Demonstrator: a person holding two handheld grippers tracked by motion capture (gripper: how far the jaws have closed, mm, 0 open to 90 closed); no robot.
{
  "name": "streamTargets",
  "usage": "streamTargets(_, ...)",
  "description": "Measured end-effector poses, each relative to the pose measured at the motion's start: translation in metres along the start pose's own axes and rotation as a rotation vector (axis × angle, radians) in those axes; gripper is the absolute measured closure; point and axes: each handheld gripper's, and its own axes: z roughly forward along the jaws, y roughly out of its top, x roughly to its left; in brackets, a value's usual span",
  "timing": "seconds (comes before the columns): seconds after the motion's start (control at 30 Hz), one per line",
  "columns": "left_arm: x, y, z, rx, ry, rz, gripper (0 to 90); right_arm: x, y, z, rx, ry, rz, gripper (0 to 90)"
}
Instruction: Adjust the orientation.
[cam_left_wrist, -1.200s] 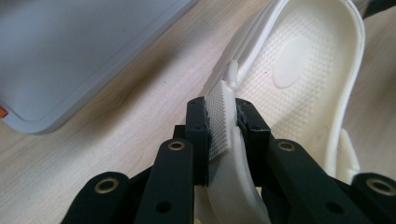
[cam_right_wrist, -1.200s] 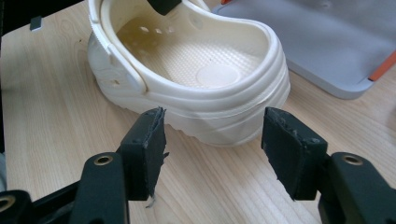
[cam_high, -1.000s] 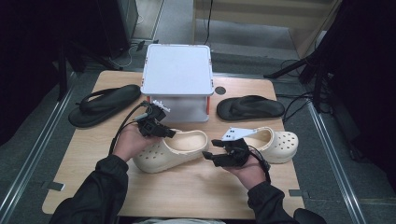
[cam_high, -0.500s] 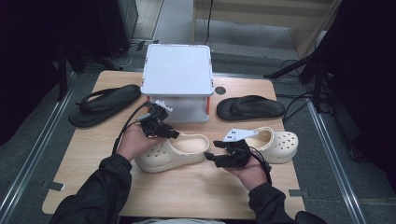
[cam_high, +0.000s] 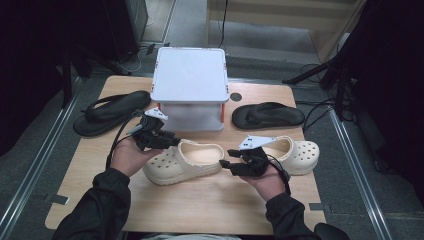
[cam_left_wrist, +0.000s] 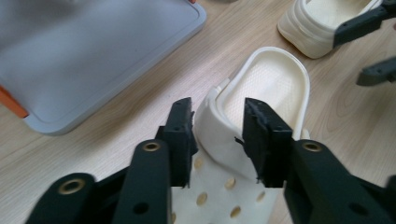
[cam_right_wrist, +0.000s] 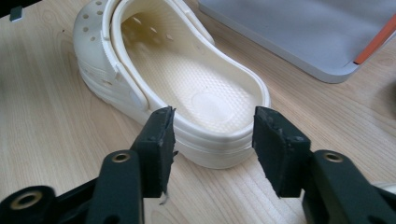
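High view: a wooden table carries a grey lidded storage box at the back, a black flip-flop at the left and another black flip-flop at the right. Two cream clogs lie in front: the near clog between the hands, and the far clog behind the right hand. The left gripper sits at the near clog's upper, and the right gripper at its heel end.

Left gripper view: the jaws stand apart, astride the edge of the near clog's upper by the foot opening. They have just been closing, yet a gap shows at each pad, so no grip is made. The box lid lies off to the left.

Right gripper view: the jaws stand apart either side of the near clog's heel, not touching it, and have just been closing.

Judged from this, both grips are being lined up. Neither clog is lifted; grasping and moving them remains to be done.
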Motion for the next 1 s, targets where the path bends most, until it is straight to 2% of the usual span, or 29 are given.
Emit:
streamTargets(0.03,-0.001,-0.003,-0.003,-0.007,0.000,0.002,70.2,-0.001,0.001,0.001,0.001,0.005,0.000,52.8)
streamTargets(0.1,-0.002,-0.008,-0.007,-0.008,0.001,0.004,72.8,-0.001,0.002,0.001,-0.002,0.012,0.000,56.2)
streamTargets(0.2,-0.007,-0.017,-0.011,-0.035,-0.030,0.000,74.3,-0.002,0.005,0.003,-0.008,0.020,-0.011,61.3)
streamTargets(0.3,-0.014,-0.027,-0.016,-0.042,-0.020,0.008,80.1,-0.003,0.007,0.006,0.002,0.031,-0.010,67.0)
streamTargets(0.37,-0.015,-0.033,-0.019,-0.044,-0.026,-0.018,83.8,-0.004,0.009,0.009,0.003,0.035,-0.012,70.5)
streamTargets(0.47,-0.015,-0.046,-0.019,-0.008,-0.043,-0.061,86.3,-0.005,0.011,0.014,0.022,0.040,-0.014,78.4)
streamTargets(0.5,-0.015,-0.046,-0.019,-0.008,-0.043,-0.061,86.8,-0.005,0.011,0.014,0.022,0.040,-0.014,78.4)
streamTargets(0.53,-0.015,-0.055,-0.020,-0.008,-0.044,-0.077,88.5,-0.006,0.011,0.016,0.030,0.042,-0.023,85.4)
streamTargets(0.6,-0.017,-0.063,-0.019,0.007,-0.032,-0.077,89.3,-0.007,0.012,0.018,0.038,0.048,-0.022,89.7)
streamTargets(0.67,-0.018,-0.068,-0.019,0.023,-0.013,-0.076,89.7,-0.007,0.012,0.020,0.044,0.052,-0.024,90.0)
streamTargets(0.77,-0.021,-0.075,-0.016,0.034,-0.007,-0.079,89.9,-0.008,0.012,0.024,0.054,0.052,-0.027,90.0)
streamTargets(0.9,-0.022,-0.078,-0.007,0.085,-0.008,-0.058,89.7,-0.006,0.012,0.030,0.076,0.052,-0.045,90.0)
streamTargets(1.0,-0.022,-0.077,-0.003,0.096,0.005,-0.049,89.6,-0.004,0.011,0.036,0.099,0.049,-0.057,90.0)
